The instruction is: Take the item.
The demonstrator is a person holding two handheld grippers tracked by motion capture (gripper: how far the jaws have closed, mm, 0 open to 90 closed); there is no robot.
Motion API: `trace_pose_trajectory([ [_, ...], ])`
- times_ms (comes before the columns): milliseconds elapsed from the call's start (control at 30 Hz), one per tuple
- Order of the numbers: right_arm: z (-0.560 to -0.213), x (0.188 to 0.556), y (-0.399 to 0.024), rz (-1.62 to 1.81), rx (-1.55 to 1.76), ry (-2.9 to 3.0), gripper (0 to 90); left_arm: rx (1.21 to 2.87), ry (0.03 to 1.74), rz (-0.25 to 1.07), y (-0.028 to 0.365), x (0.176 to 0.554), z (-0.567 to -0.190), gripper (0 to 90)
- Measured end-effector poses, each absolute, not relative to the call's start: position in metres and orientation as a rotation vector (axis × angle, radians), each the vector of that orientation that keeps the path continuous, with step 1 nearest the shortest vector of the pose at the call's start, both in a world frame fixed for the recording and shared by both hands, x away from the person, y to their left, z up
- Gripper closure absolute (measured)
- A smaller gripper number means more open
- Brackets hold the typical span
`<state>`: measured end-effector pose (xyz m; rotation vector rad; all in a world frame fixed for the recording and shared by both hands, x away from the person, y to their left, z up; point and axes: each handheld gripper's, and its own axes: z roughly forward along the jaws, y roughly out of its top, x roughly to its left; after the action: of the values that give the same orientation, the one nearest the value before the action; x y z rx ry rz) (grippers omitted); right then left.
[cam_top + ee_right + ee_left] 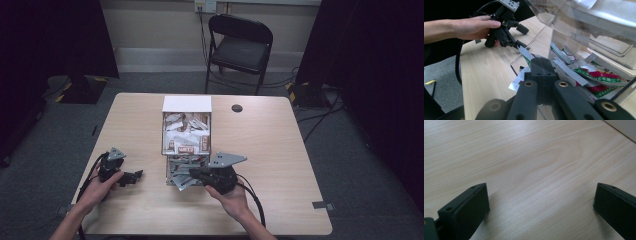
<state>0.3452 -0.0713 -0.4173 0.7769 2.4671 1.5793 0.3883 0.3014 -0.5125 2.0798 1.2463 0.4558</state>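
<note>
While the left tongs (pixel 134 176) rest open on the tabletop (pixel 270 150), palm low, the right tongs (pixel 543 65) reach level into the clear dispenser's (pixel 186 150) bottom, clamped on a silver sachet (pixel 520 77).

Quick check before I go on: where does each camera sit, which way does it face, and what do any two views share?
High view: above the near table edge, looking forward and down on the table; forearms, both hands.
Left gripper view: on the left gripper, facing bare tabletop; open jaws.
Right gripper view: on the right gripper, shut on a sachet at the clear box; closed jaws.
Shared: high and right gripper views show the left hand.
</note>
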Motion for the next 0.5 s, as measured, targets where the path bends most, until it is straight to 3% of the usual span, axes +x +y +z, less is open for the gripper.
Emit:
trace_pose_trajectory([
  [500, -0.4085, 0.3436, -0.08, 1.601, 0.777, 2.45, 90.0, 2.08, 1.246, 0.456, 0.3015, 0.3884, -0.5125, 0.0],
])
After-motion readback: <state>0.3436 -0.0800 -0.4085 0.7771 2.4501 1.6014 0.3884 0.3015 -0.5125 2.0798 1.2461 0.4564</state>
